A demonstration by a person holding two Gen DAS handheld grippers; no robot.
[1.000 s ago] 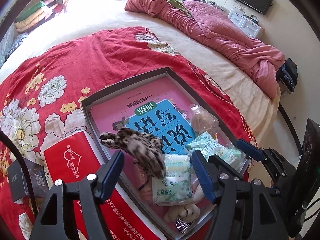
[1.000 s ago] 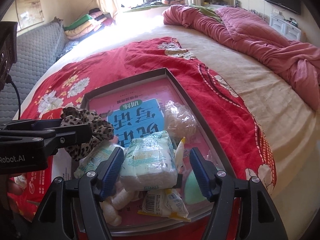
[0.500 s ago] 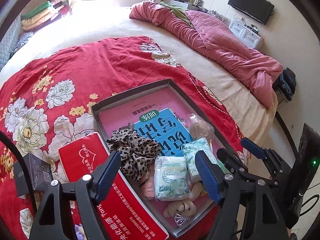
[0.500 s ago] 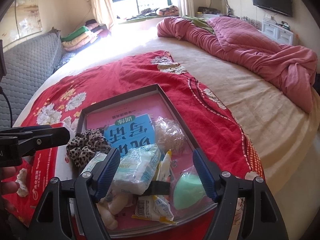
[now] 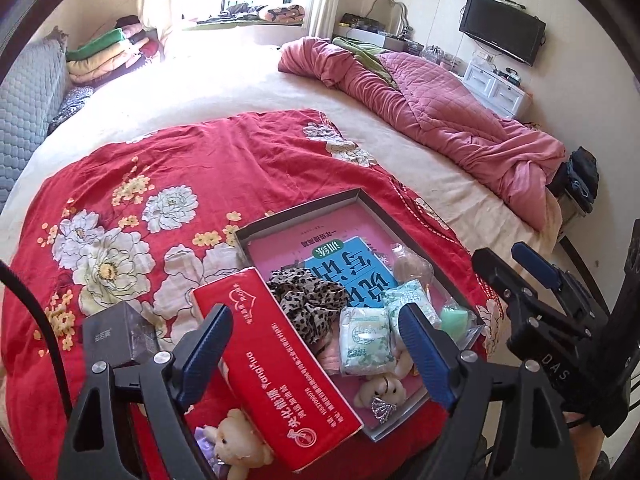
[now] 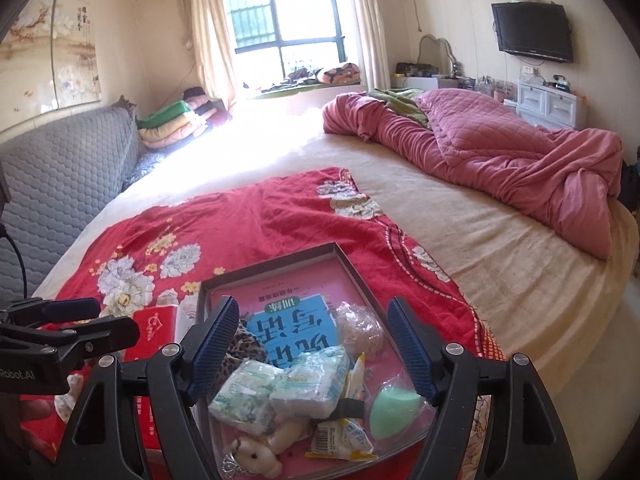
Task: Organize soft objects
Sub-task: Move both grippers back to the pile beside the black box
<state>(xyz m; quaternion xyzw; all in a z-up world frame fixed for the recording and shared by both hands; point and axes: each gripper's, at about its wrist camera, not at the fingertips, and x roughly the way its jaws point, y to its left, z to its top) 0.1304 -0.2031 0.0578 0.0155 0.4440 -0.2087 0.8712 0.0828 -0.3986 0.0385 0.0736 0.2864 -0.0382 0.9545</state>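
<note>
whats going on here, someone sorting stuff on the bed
A person is holding a two-finger tool in each hand over a shallow box on a red floral blanket. Both the left tool and the right tool have just been opening and hold nothing. The leopard-print scrunchie now lies in the box beside the tissue packs, a green sponge and a small plush bear. Another plush bear lies outside, by the red tissue box.
</note>
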